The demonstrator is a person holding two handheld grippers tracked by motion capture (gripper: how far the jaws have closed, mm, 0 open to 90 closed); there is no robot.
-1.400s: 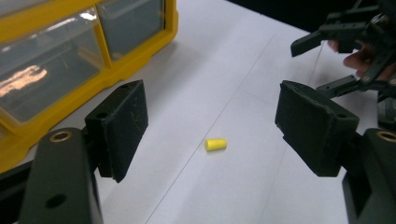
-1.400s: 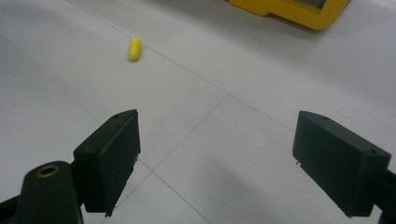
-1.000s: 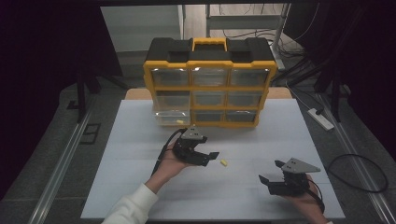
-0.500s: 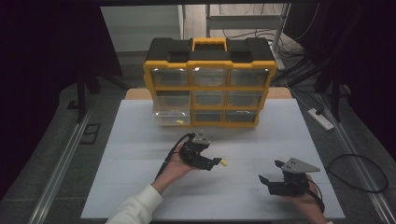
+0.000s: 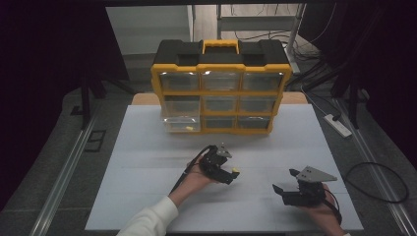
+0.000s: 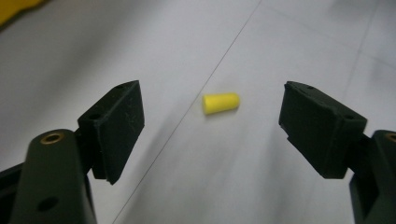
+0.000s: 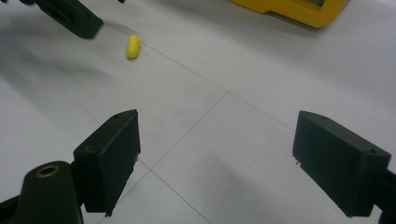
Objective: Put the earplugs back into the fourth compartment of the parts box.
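White board covers the tabletop [image 5: 147,147], with dark floor and cables around it. At the far edge stands a yellow and black drawer box [image 5: 220,86] with clear drawers; the lowest drawer on its left column sits pulled out a little, with something small and yellow inside.

Near the middle of the tabletop lies a small yellow earplug [image 6: 221,102], on its side, touching nothing but the board. The left gripper [image 5: 227,173] is low over it, held by a hand in a white sleeve [image 5: 152,219]. In the left gripper view the two black jaws stand wide apart with the earplug on the board between and a little beyond them, and neither pad touches it. These jaws have just been opening, with nothing clamped.

The right gripper [image 5: 285,181] rests well apart to the right, near the front edge, its grey plate on top. Its jaws are also wide apart over bare board, holding nothing. In the right gripper view the earplug [image 7: 133,46] lies far off at upper left, just beside a jaw of the left gripper.
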